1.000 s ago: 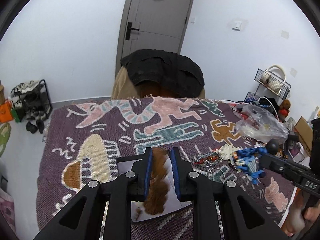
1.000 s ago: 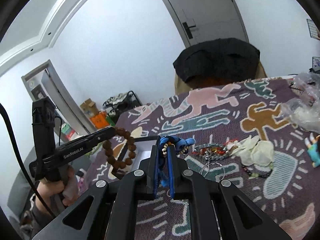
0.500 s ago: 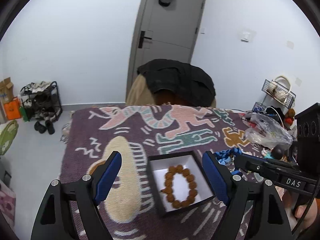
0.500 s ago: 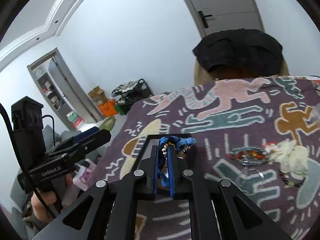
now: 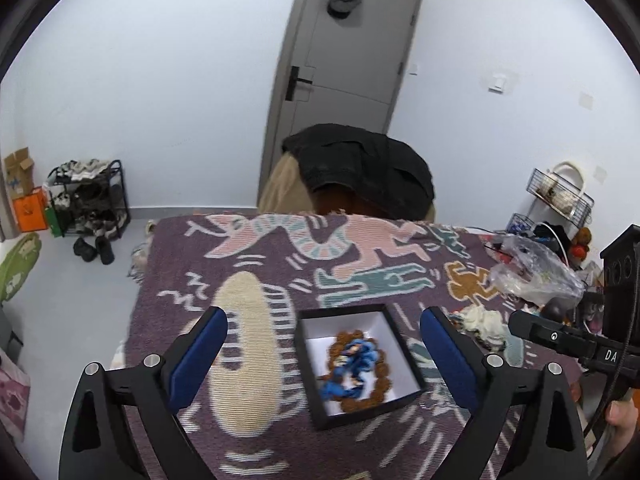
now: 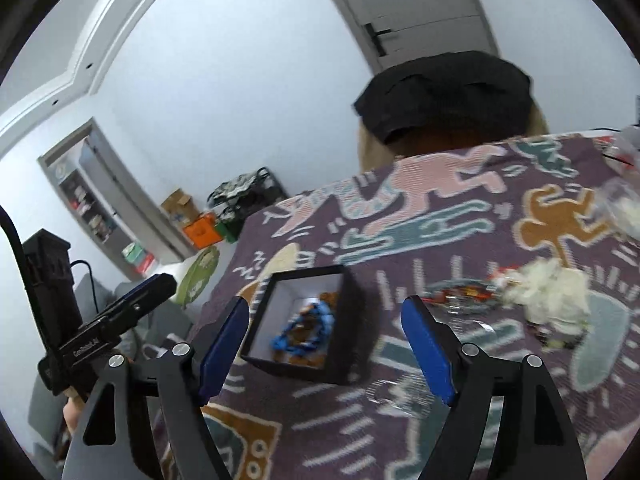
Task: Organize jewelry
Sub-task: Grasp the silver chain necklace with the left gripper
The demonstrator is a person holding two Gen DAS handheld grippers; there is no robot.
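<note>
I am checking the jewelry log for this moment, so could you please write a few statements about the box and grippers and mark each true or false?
1. The blue bracelet lies in the box. True.
2. The right gripper is clamped on the blue bracelet. False: its jaws are opening, with nothing pressed between them.
3. The brown bead bracelet is in the box too. True.
4. The left gripper holds the brown bead bracelet. False: its jaws are opening and grip nothing.
5. The box has its lid on. False: it is open-topped.
</note>
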